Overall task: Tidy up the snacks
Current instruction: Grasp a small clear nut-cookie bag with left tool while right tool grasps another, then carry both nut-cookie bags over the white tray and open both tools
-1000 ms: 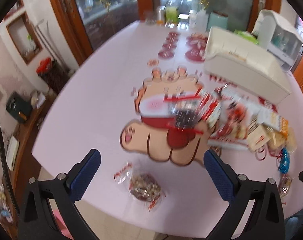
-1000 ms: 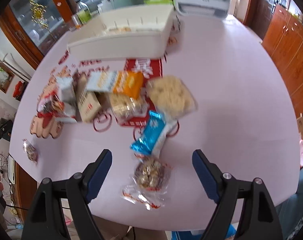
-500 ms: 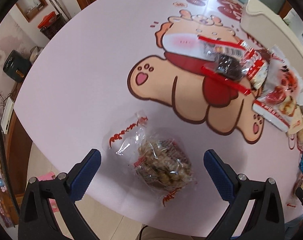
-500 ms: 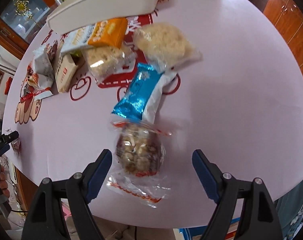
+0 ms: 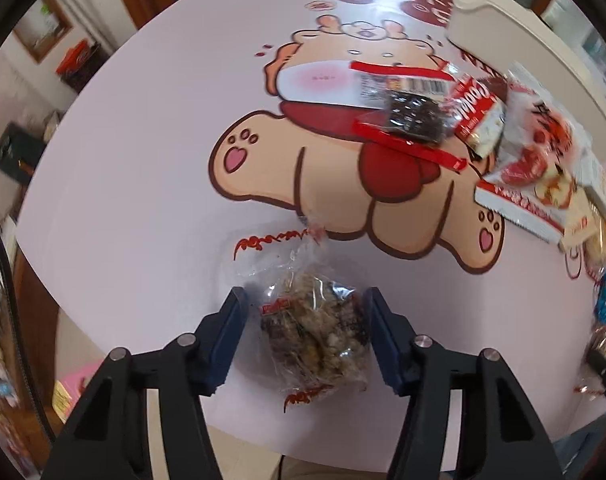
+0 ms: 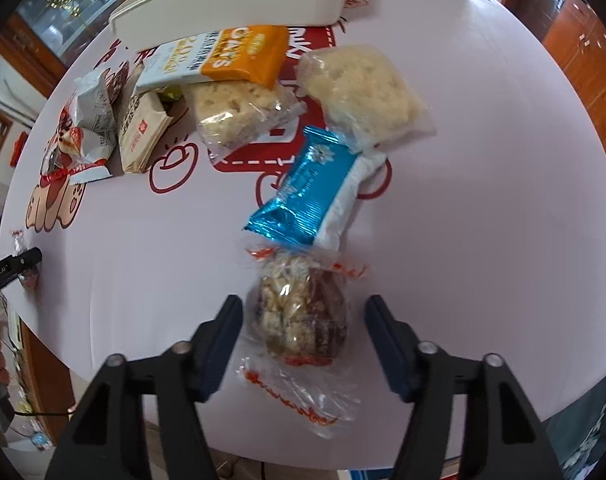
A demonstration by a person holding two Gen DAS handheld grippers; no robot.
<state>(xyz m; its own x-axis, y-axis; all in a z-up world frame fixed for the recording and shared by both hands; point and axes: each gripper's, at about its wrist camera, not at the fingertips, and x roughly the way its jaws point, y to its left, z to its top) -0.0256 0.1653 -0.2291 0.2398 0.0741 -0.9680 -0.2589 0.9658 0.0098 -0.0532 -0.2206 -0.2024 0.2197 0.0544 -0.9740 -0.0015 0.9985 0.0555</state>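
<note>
In the left wrist view a clear-wrapped nut cluster snack (image 5: 315, 332) lies near the table's front edge, between the blue pads of my left gripper (image 5: 305, 300). Its jaws are closing; the right pad brushes the wrapper and a gap shows on the left. A second nut cluster snack (image 6: 299, 316) in the right wrist view sits between the fingers of my right gripper (image 6: 303, 308). Those jaws are closing too, with a gap on both sides. Both grippers point steeply down at the pink table (image 6: 483, 200).
A long white tray (image 6: 231, 4) stands at the back. In front of it lie a blue foil pack (image 6: 307, 188), two rice cake packs (image 6: 363, 84), an orange pack (image 6: 239, 52) and a beige box (image 6: 141, 132). Red-edged packets (image 5: 411, 116) rest on the cartoon print.
Both grippers have come down over their nut cluster snacks, which now look larger and sit between the fingers. Both pairs of jaws have narrowed from wide open.
</note>
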